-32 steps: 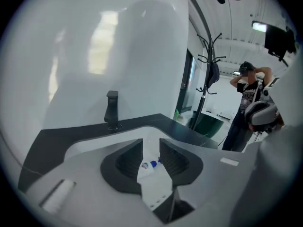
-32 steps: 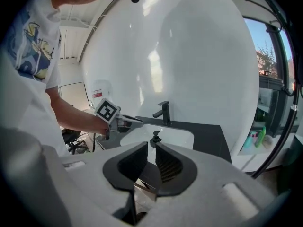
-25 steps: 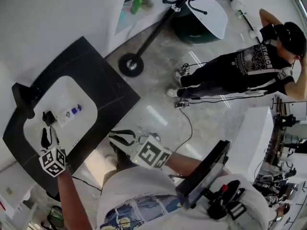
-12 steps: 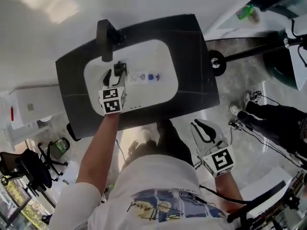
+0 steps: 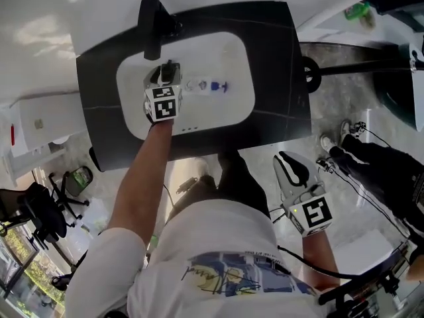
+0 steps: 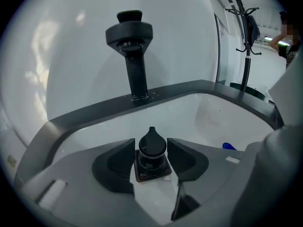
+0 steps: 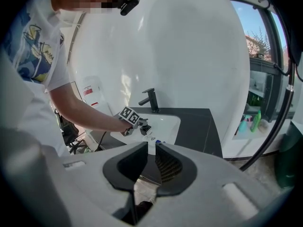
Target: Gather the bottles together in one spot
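the left gripper (image 6: 151, 144) is down in the white sink basin (image 5: 228, 52), its jaws just swung wide and eased back a touch. they stand apart with a dark, black-capped bottle (image 6: 151, 163) upright between them, unpressed, and the black faucet (image 6: 135, 56) straight ahead. a small clear bottle with a blue cap (image 5: 211, 85) lies just to that gripper's right, and the right gripper (image 5: 292, 169) hangs well back from the basin, jaws all but together on nothing.

White wall (image 6: 57, 56), grey floor (image 5: 338, 105), black chair (image 5: 40, 217)
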Available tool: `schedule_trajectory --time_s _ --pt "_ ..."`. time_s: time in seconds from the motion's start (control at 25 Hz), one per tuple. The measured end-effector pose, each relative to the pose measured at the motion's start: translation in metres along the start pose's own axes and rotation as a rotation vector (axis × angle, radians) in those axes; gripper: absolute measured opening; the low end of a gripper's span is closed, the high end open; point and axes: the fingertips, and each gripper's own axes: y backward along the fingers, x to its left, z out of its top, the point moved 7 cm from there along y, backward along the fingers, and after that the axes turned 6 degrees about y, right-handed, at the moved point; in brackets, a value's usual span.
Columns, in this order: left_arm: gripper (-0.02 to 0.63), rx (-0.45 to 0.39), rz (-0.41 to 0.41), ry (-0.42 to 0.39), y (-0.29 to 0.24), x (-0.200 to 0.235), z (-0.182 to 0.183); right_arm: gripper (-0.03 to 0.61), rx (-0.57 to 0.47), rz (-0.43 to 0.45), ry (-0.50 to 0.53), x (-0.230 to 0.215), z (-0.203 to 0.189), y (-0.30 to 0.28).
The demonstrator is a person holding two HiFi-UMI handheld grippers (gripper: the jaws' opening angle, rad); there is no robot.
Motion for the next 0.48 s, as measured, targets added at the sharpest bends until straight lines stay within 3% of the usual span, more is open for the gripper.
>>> schedule_trajectory --time_s 0.12,0.48 --pt "0.186 0.004 -0.003 -0.019 -0.006 -0.001 -0.004 0.051 0.000 0.008 0.006 -0.003 0.001 -0.003" --pt "0.181 0.021 -0.019 -0.007 -0.002 0.000 -0.006 0.051 0.014 0.041 0.013 -0.007 0.005 -0.014"
